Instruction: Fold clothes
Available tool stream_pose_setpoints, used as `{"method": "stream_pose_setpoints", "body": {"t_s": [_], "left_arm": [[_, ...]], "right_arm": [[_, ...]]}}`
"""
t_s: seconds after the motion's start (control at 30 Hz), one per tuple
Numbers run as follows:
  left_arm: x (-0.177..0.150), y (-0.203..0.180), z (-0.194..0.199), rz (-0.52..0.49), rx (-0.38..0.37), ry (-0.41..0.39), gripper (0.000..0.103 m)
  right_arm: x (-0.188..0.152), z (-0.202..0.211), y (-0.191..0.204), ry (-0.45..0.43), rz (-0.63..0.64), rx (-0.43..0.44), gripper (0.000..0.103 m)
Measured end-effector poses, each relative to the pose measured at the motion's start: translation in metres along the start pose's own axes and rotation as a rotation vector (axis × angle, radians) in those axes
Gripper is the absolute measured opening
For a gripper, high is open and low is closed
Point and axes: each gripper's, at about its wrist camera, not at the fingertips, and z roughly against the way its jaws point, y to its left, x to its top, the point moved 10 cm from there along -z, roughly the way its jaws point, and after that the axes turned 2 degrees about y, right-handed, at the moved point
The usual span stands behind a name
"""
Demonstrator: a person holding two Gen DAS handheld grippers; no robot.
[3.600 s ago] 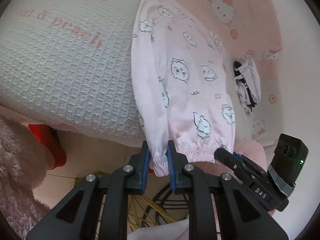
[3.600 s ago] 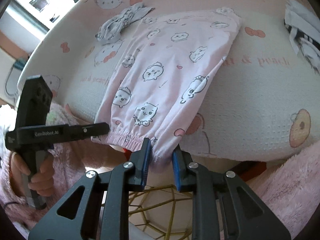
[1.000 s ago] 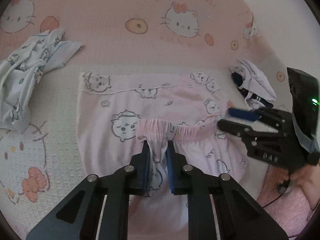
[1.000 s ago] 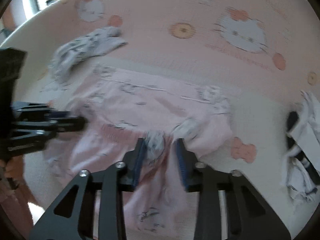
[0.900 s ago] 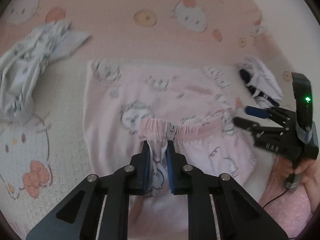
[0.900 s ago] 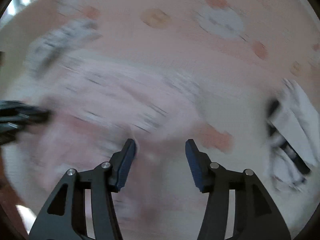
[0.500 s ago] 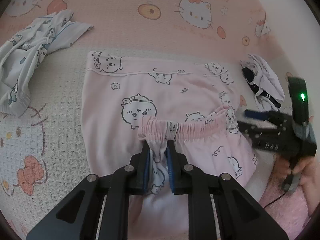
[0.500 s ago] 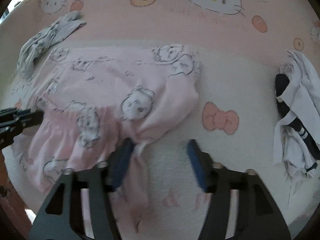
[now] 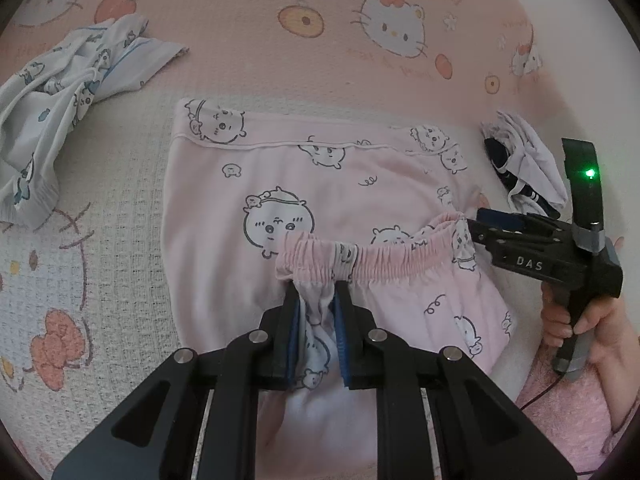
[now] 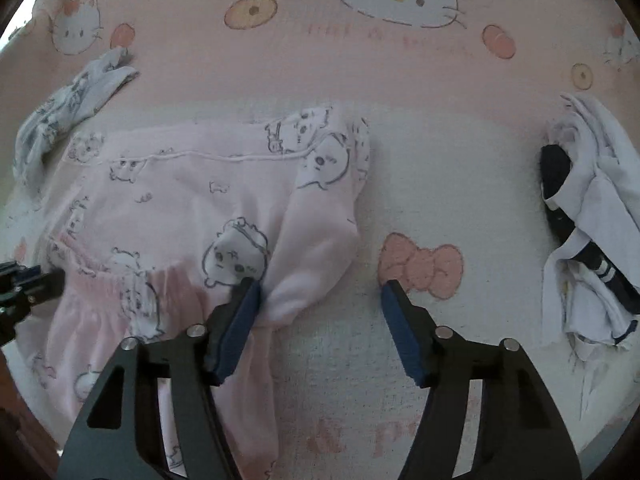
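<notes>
Progress: pale pink cartoon-print cotton trousers (image 9: 280, 200) lay mid-bed, elastic hem brought halfway over, fold unfinished | left gripper (image 9: 316, 320) pinched the gathered hem, angled down | right gripper (image 10: 320, 300) jaws closing, spread, unloaded, at trousers' right edge | far-left blue-white garment (image 9: 60, 92) and right striped clothes (image 10: 592, 232) unfolded.
</notes>
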Motion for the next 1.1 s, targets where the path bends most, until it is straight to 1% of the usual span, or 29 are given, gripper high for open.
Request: {"method": "stream_pose_setpoints", "body": {"t_s": [0.03,0.07,0.13,0.23,0.3,0.33,0.37,0.4,0.43,0.47,0.5,0.53,0.57,0.6,0.63,0.67,0.73,0.77,0.8,0.83,0.87,0.9,0.93,0.97,1.0,1.03,1.1], "left_arm": [[0.000,0.000,0.000,0.000,0.000,0.001,0.017],[0.000,0.000,0.000,-0.001,0.001,0.001,0.017],[0.000,0.000,0.000,-0.002,0.001,0.003,0.017],[0.000,0.001,0.000,-0.001,-0.001,0.007,0.017],[0.000,0.001,0.001,0.000,-0.002,0.010,0.018],[0.000,0.001,0.001,-0.001,-0.002,0.011,0.018],[0.000,0.001,0.001,-0.001,-0.004,0.012,0.018],[0.000,0.001,0.001,0.001,-0.008,0.012,0.018],[0.000,0.001,0.001,0.003,-0.011,0.013,0.018],[0.000,0.002,0.001,0.003,-0.014,0.016,0.018],[-0.001,0.001,0.002,0.002,-0.017,0.021,0.018],[-0.002,0.001,0.002,0.001,-0.023,0.029,0.020],[-0.002,0.000,0.002,0.002,-0.030,0.038,0.025],[-0.003,-0.001,0.003,0.008,-0.045,0.048,0.028],[-0.004,-0.003,0.004,0.007,-0.053,0.052,0.037],[-0.005,-0.006,0.005,-0.004,-0.046,0.048,0.043],[-0.008,-0.011,0.006,-0.033,-0.026,0.039,0.043],[-0.010,-0.014,0.004,-0.070,0.008,0.032,0.043],[-0.011,-0.017,0.004,-0.100,0.037,0.024,0.043],[-0.010,-0.017,0.005,-0.105,0.046,0.018,0.042],[-0.008,-0.018,0.006,-0.111,0.055,0.012,0.033],[-0.007,-0.018,0.008,-0.117,0.064,0.006,0.027],[-0.006,-0.019,0.009,-0.122,0.073,-0.001,0.020],[-0.005,-0.019,0.010,-0.128,0.082,-0.007,0.014],[-0.003,-0.021,0.013,-0.135,0.088,-0.017,0.013],[0.001,-0.024,0.019,-0.146,0.085,-0.038,0.012],[0.007,-0.029,0.030,-0.160,0.081,-0.073,0.012]], "right_arm": [[0.000,0.001,0.000,0.000,0.017,-0.006,0.040],[-0.001,0.002,-0.001,0.001,0.038,-0.021,0.036],[-0.003,0.004,-0.002,0.007,0.086,-0.057,0.020],[-0.001,0.006,0.006,-0.010,0.180,-0.139,0.012],[0.005,0.004,0.007,-0.035,0.236,-0.222,0.012],[0.008,0.003,0.004,-0.048,0.263,-0.275,0.014],[0.010,0.004,0.001,-0.051,0.254,-0.287,0.017],[0.011,0.006,-0.002,-0.048,0.225,-0.277,0.019],[0.010,0.013,-0.001,-0.061,0.198,-0.246,0.021],[0.008,0.022,0.002,-0.084,0.172,-0.203,0.024],[0.007,0.031,0.006,-0.106,0.147,-0.160,0.030],[0.005,0.041,0.009,-0.128,0.121,-0.117,0.041],[0.003,0.051,0.013,-0.150,0.095,-0.074,0.048],[0.002,0.061,0.016,-0.172,0.070,-0.031,0.063],[-0.002,0.066,0.030,-0.173,0.071,0.051,0.073],[-0.005,0.065,0.044,-0.161,0.098,0.109,0.075],[-0.011,0.059,0.065,-0.133,0.165,0.172,0.075],[-0.012,0.051,0.072,-0.118,0.204,0.168,0.075],[-0.012,0.040,0.077,-0.104,0.246,0.144,0.073],[-0.011,0.030,0.082,-0.089,0.288,0.119,0.070],[-0.013,0.021,0.086,-0.076,0.313,0.120,0.067],[-0.016,0.015,0.088,-0.064,0.328,0.135,0.052],[-0.017,0.015,0.089,-0.072,0.335,0.141,0.044],[-0.017,0.020,0.089,-0.090,0.338,0.143,0.040],[-0.017,0.026,0.089,-0.109,0.342,0.145,0.031],[-0.019,0.031,0.089,-0.126,0.344,0.150,0.023],[-0.012,0.043,0.086,-0.155,0.324,0.175,0.019]]}}
